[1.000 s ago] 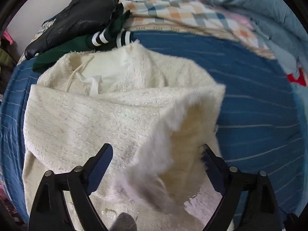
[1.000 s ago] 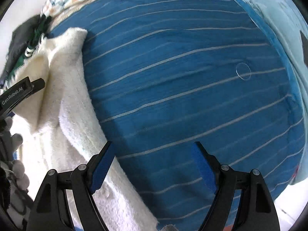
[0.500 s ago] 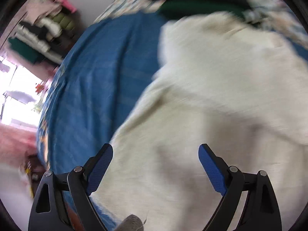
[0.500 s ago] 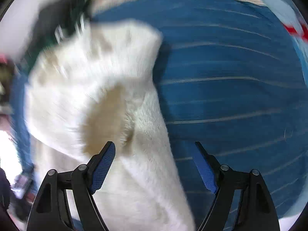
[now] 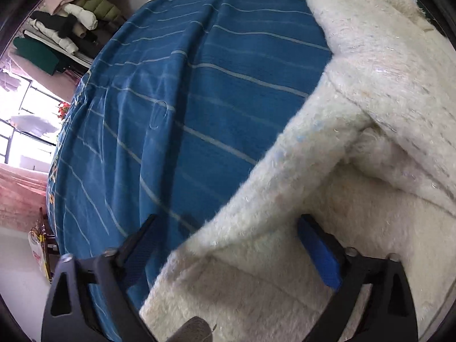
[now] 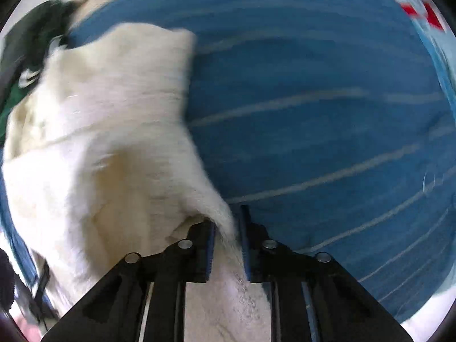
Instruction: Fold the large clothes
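Open striped blue bed cover (image 5: 176, 119) across left and centre of left wrist view, cream fleece garment (image 5: 356, 148) filling right and lower frame, clothes pile (image 5: 65, 22) upper left off the bed, right wrist view: bare bed cover (image 6: 327, 114) right, dark clothes (image 6: 25, 48) upper left

Left gripper (image 5: 228, 245): jaws spread wide, blue pads apart, nothing pinched between them.
Right gripper (image 6: 228, 242): jaws drawn nearly together, clamped on a fold of the cream fleece garment (image 6: 108, 119).
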The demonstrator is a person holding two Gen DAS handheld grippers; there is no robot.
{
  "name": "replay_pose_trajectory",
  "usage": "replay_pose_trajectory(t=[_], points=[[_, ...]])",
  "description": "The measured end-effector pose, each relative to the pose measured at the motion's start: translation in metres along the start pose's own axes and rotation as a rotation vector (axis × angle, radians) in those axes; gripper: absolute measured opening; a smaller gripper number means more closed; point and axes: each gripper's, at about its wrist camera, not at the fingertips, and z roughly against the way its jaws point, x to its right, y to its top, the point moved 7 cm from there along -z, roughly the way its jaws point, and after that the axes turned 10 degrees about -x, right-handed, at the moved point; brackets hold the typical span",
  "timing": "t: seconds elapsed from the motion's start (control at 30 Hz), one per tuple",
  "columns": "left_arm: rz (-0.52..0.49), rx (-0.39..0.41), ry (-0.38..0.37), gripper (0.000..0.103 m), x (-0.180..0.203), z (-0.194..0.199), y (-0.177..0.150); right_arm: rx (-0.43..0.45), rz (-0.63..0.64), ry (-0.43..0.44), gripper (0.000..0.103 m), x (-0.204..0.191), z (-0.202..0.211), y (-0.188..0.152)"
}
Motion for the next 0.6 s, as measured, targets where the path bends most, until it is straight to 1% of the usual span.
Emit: replay_pose_trajectory(t=[0.03, 0.1, 0.13, 0.17, 0.23, 0.3, 0.33, 0.4, 0.43, 0.47, 0.5, 0.53, 0.57, 0.6], points=[[0.001, 0.006, -0.016, 0.103, 0.001, -0.003, 0.001, -0.013, 0.036, -0.037, 0.034, -0.002, -0.004, 0.000], [0.020, 0.026, -0.058, 0.103, 0.000, -0.006, 0.006, -0.060, 0.078, -0.061, 0.034, -0.004, -0.019, 0.002], [0.035, 0.020, -0.088, 0.103, -0.001, -0.009, 0.008, -0.054, 0.088, -0.084, 0.029, -0.002, -0.026, 0.007], [0.045, 0.009, -0.114, 0.103, -0.002, -0.010, 0.009, -0.056, 0.075, -0.083, 0.027, -0.001, -0.028, 0.012], [0.046, -0.015, -0.156, 0.103, -0.004, -0.012, 0.010, -0.085, -0.008, -0.054, 0.027, 0.001, -0.022, 0.017], [0.037, -0.035, -0.171, 0.103, -0.008, -0.007, 0.009, -0.099, -0.082, -0.026, 0.027, 0.008, -0.007, 0.013], [0.034, -0.036, -0.162, 0.103, -0.011, -0.004, 0.009, -0.094, -0.143, 0.014, 0.031, 0.015, 0.005, 0.009], [0.028, -0.023, -0.131, 0.103, -0.017, 0.007, 0.007, -0.049, -0.256, 0.135, 0.034, 0.027, 0.035, -0.005], [0.031, -0.010, -0.130, 0.103, -0.021, 0.016, 0.007, 0.006, -0.303, 0.258, 0.040, 0.028, 0.054, -0.010], [0.036, 0.004, -0.133, 0.103, -0.023, 0.025, 0.007, 0.032, -0.313, 0.331, 0.053, 0.025, 0.063, -0.010], [0.043, 0.015, -0.134, 0.103, -0.024, 0.032, 0.007, 0.047, -0.311, 0.398, 0.060, 0.019, 0.069, -0.009], [0.051, 0.030, -0.137, 0.103, -0.026, 0.041, 0.009, 0.054, -0.297, 0.474, 0.073, 0.010, 0.074, -0.004], [0.059, 0.041, -0.140, 0.103, -0.028, 0.046, 0.013, 0.055, -0.268, 0.545, 0.075, -0.005, 0.074, 0.004], [0.065, 0.053, -0.143, 0.103, -0.027, 0.053, 0.015, 0.045, -0.240, 0.549, 0.075, -0.018, 0.069, 0.011]])
